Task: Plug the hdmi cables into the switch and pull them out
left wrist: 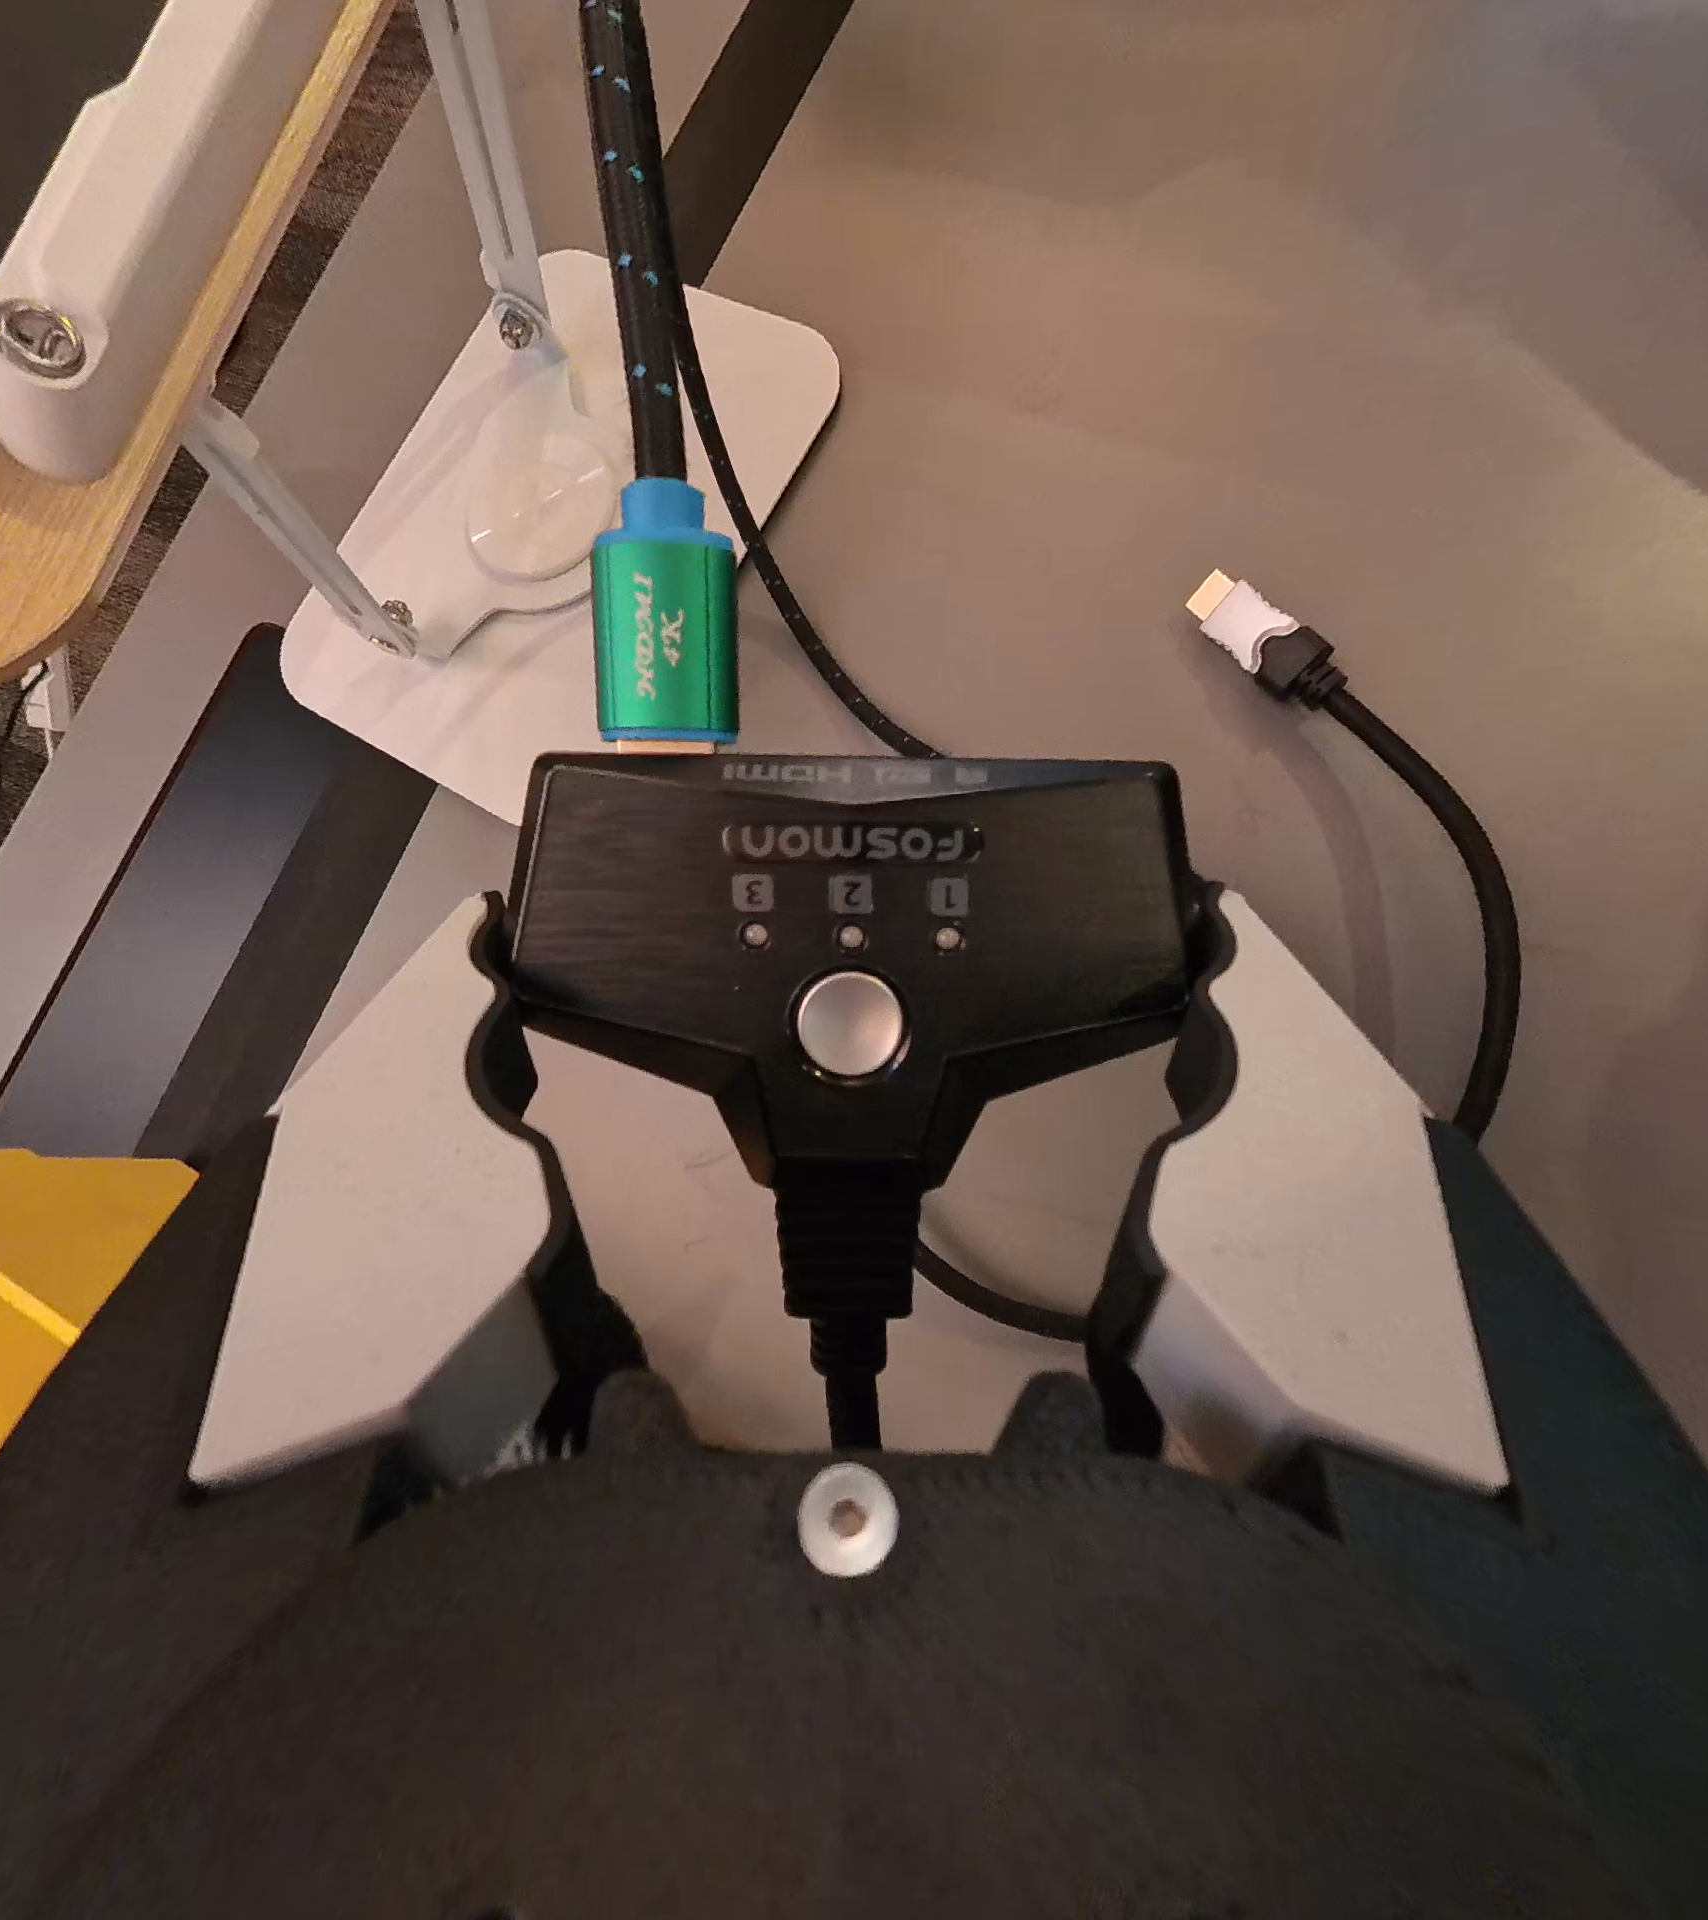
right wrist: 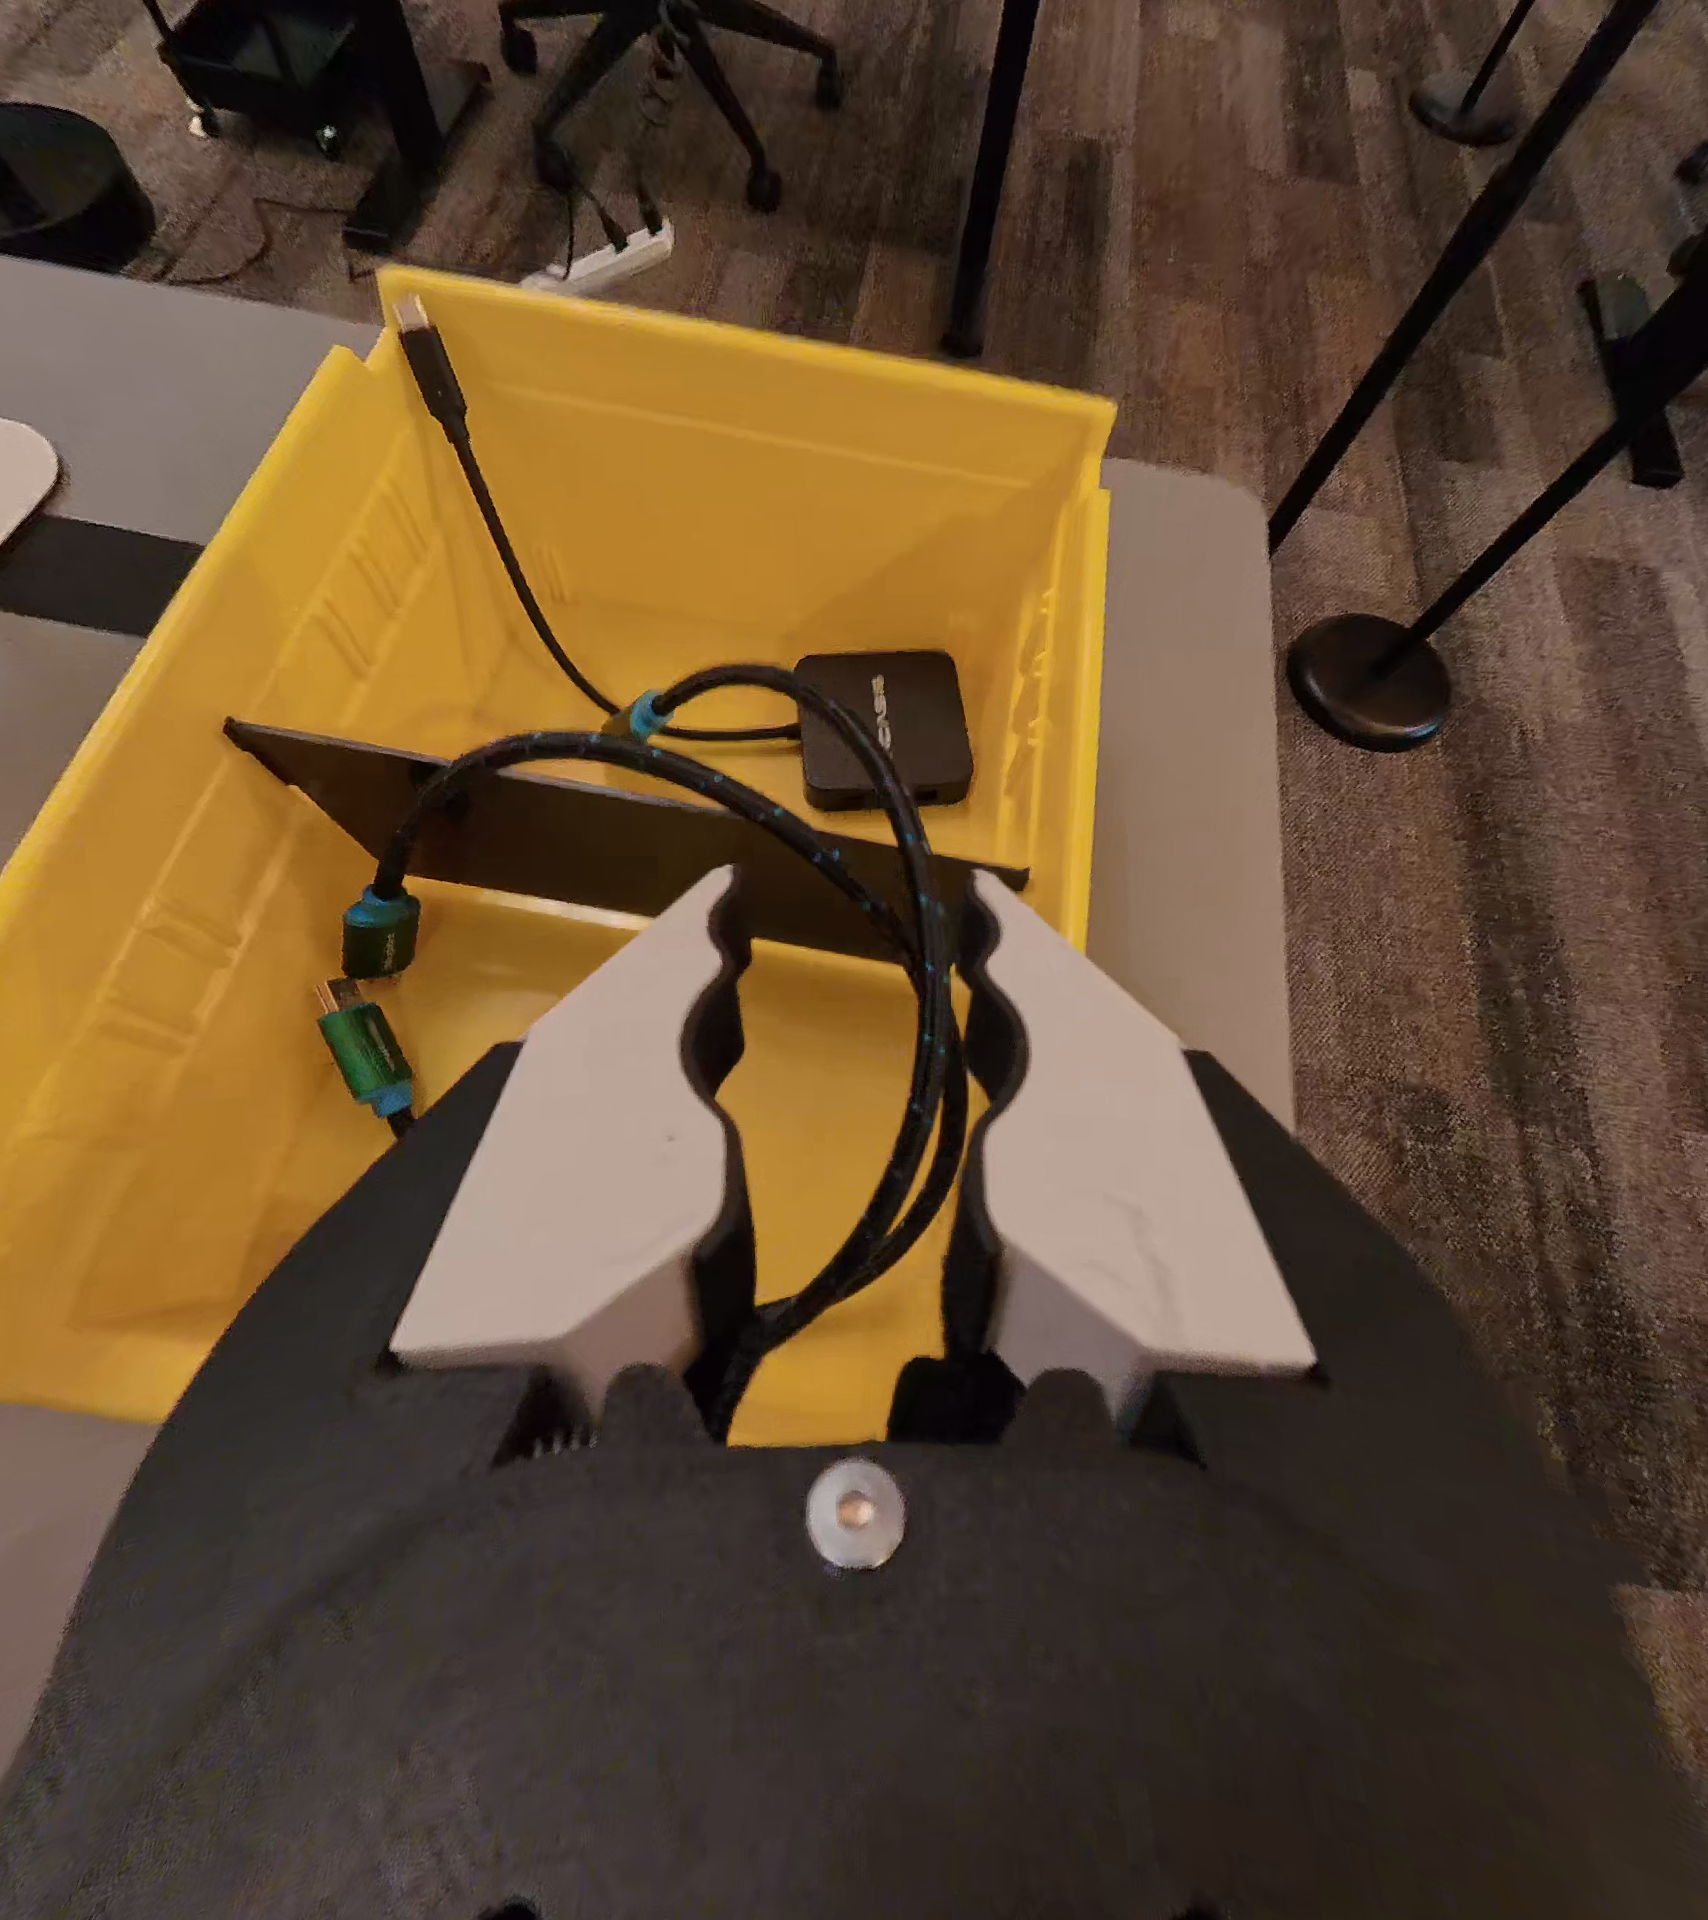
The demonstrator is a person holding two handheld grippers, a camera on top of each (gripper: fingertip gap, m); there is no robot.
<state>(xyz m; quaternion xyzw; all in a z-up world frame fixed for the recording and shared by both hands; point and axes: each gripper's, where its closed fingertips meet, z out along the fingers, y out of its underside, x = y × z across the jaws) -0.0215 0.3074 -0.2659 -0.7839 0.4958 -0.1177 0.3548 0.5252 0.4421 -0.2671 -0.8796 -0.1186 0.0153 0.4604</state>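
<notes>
One green plug (left wrist: 664,636) sits in the far-edge socket of the switch (left wrist: 850,914), which rests on the worktop (left wrist: 1349,312) pinched at both sides by the left gripper (left wrist: 850,925). The next move is probably fetching another cable. The right gripper (right wrist: 850,935) hangs over the yellow bin (right wrist: 725,468), jaws partly spread around a braided cable (right wrist: 923,1060), not clamping it.

Switch (left wrist: 850,914) between claw (left wrist: 850,925) fingers, plug (left wrist: 665,639) behind it — loose plug (left wrist: 1245,623) right.
</notes>
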